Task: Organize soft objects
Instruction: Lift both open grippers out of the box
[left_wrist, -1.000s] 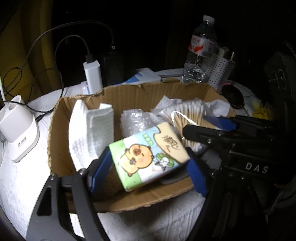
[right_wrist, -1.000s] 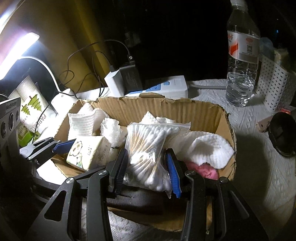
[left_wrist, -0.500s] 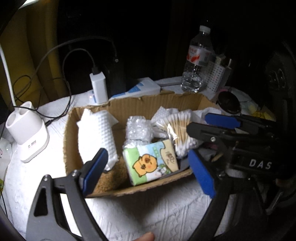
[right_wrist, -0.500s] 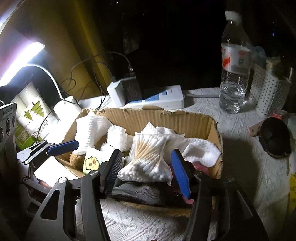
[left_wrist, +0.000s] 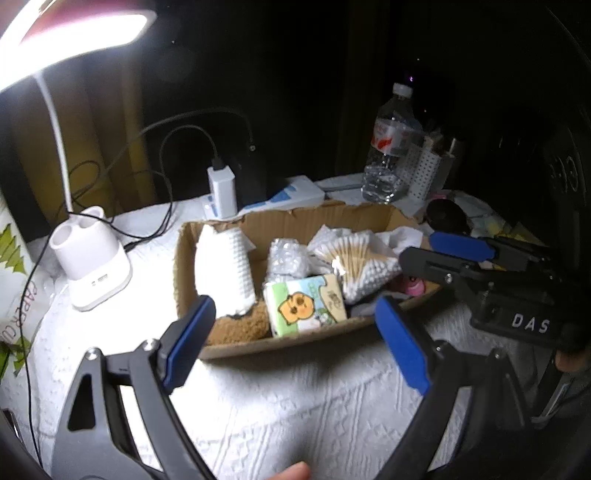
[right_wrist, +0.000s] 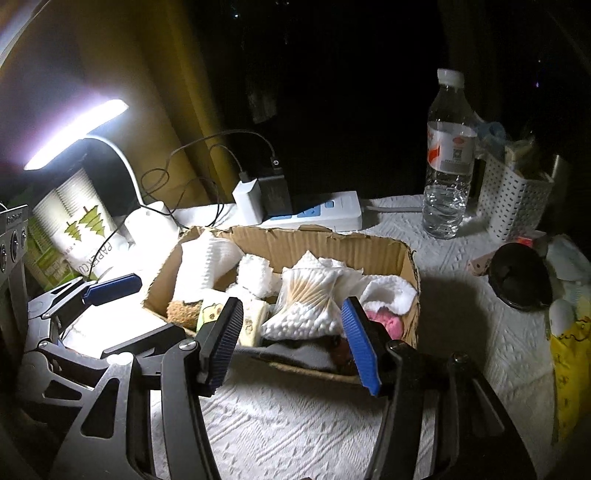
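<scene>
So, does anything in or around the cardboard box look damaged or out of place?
The cardboard box has a ragged, torn top rim along its back wall, and its front wall is cut low. Inside, the cotton swab bag and tissue pack lie tilted, not spilled. Nothing else stands out.

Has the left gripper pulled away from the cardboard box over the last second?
Yes. The left gripper has backed up and away from the cardboard box, its jaws just opening; the tissue pack it held now lies inside the box.
</scene>
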